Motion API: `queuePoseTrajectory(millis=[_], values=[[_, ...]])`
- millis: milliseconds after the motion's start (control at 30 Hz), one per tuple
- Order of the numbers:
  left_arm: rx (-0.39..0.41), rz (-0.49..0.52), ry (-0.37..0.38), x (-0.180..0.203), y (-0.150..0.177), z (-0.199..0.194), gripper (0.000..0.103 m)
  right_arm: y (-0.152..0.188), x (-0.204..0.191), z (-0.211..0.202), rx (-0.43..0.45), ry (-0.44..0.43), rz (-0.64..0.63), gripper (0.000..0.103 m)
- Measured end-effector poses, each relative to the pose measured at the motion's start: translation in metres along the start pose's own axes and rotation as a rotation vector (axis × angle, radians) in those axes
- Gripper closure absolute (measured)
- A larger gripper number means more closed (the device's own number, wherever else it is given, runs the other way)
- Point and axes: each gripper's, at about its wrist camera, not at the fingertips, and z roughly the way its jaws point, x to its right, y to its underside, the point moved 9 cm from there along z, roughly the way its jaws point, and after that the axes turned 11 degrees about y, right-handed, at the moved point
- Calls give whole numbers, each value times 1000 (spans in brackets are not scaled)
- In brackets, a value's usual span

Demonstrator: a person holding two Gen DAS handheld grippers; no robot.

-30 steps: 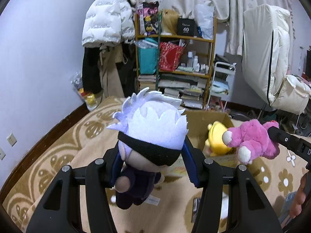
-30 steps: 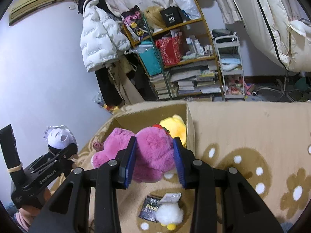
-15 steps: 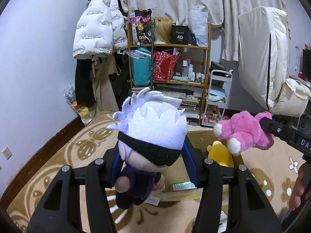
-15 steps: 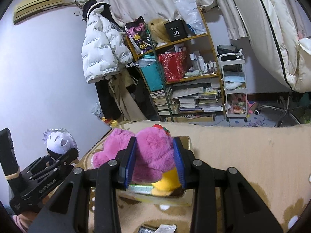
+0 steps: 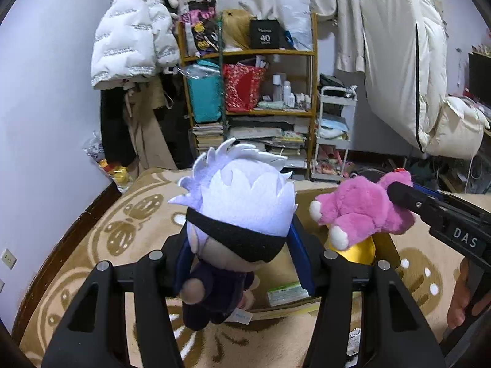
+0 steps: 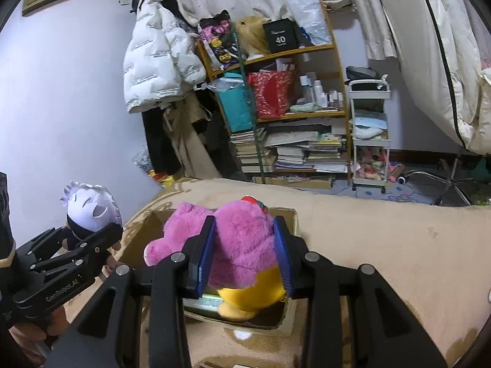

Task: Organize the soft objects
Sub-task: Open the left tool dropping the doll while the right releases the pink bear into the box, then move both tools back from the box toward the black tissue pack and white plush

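My left gripper (image 5: pixel 239 254) is shut on a white-haired doll with a black blindfold (image 5: pixel 242 208) and holds it in the air; it also shows at the left of the right wrist view (image 6: pixel 89 211). My right gripper (image 6: pixel 244 251) is shut on a pink plush bear (image 6: pixel 239 242) and holds it over an open cardboard box (image 6: pixel 291 224). The bear also shows in the left wrist view (image 5: pixel 362 211). A yellow plush (image 6: pixel 251 297) lies in the box under the bear, partly hidden.
A beige patterned blanket (image 6: pixel 383 245) covers the bed under the box. A green-edged book (image 5: pixel 285 291) lies in the box. A cluttered wooden shelf (image 5: pixel 254 92), a white trolley (image 6: pixel 369 135) and a hanging white jacket (image 5: pixel 132 40) stand behind.
Both grippers have risen with their toys. The pink bear has moved forward to hang over the box and the yellow plush. The doll stays gripped.
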Motion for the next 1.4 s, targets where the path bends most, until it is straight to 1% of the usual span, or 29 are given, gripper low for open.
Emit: queuePoseTrajectory(millis=[100,200,333,367,433,533,667,733,800,833,867,900,933,967,1100,1267,1300,1367,1400], values=[[-21,-3,13,2,5,7,48,4,3,7,-15,5,7,64],[-24,0,19,4,6,11,46,6,6,13,-23,9,14,64],[-18,14,-11,0,4,10,44,7,9,15,-21,11,28,64],[-18,10,-14,-1,4,10,43,7,9,14,-19,8,27,64],[-10,-4,-20,-5,4,9,36,7,7,15,-23,-11,27,63],[10,-19,-21,-8,1,5,29,9,1,14,-30,-28,2,63],[8,-34,-20,-11,2,3,26,11,-7,13,-32,-46,-29,62],[3,-34,-30,-12,4,2,21,13,-9,12,-32,-59,-36,60],[1,-28,-43,-13,4,0,20,14,-11,11,-32,-73,-37,59],[-1,-25,-49,-14,5,-1,18,15,-13,11,-34,-75,-38,59],[-5,-23,-55,-14,5,-2,16,15,-14,11,-39,-87,-42,56],[-10,-22,-64,-16,5,-3,12,16,-16,10,-41,-93,-48,53],[-11,-23,-70,-17,6,-4,8,17,-17,9,-36,-92,-58,45],[-11,-26,-77,-17,6,-5,8,17,-17,8,-30,-87,-62,38],[-34,-42,-89,-22,14,-9,7,18,-17,5,-29,-78,-69,34],[-48,-52,-91,-23,21,-18,5,17,-12,-3,-27,-60,-53,10],[-47,-56,-89,-22,22,-21,3,17,-11,-6,-25,-58,-52,9],[-45,-64,-84,-21,23,-26,3,17,-9,-12,-24,-57,-48,0],[-44,-70,-81,-19,24,-30,3,17,-8,-15,-23,-55,-43,0]])
